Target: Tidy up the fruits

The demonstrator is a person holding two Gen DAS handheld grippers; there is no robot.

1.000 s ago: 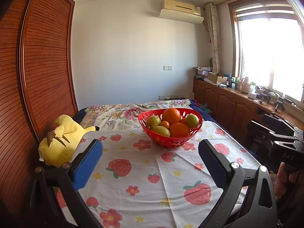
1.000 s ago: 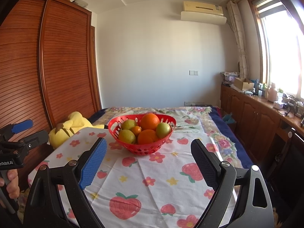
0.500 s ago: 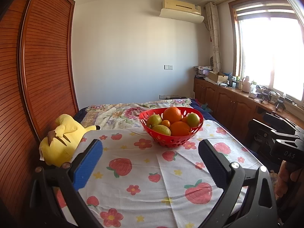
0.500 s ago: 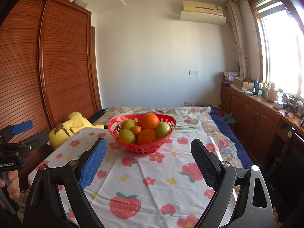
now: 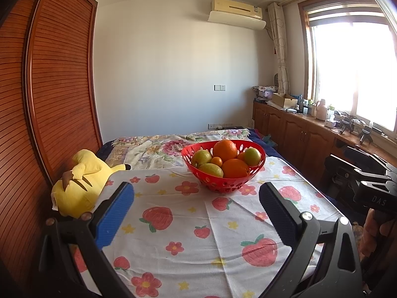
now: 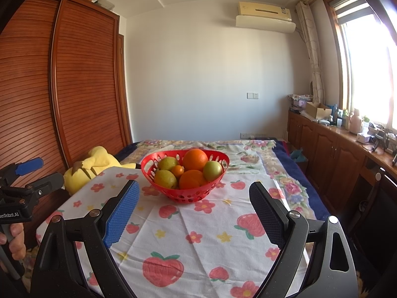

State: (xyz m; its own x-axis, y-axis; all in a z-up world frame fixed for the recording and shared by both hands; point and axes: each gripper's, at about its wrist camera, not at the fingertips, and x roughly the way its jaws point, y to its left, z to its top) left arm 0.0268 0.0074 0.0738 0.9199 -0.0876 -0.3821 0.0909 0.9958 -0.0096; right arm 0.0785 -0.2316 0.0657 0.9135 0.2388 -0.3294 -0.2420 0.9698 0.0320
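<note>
We hold both grippers short of the red basket, which sits on the strawberry-print cloth over the table and holds oranges, green fruits and one small orange fruit. The left gripper and right gripper have their fingers wide apart, holding nothing. A yellow plush toy lies left of the cloth.

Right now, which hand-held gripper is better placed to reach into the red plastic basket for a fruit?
Right, slightly. The right hand-held gripper has the red plastic basket nearly centred between its open jaws; for the left hand-held gripper the basket sits off toward its right finger. Both are empty and short of it.
</note>
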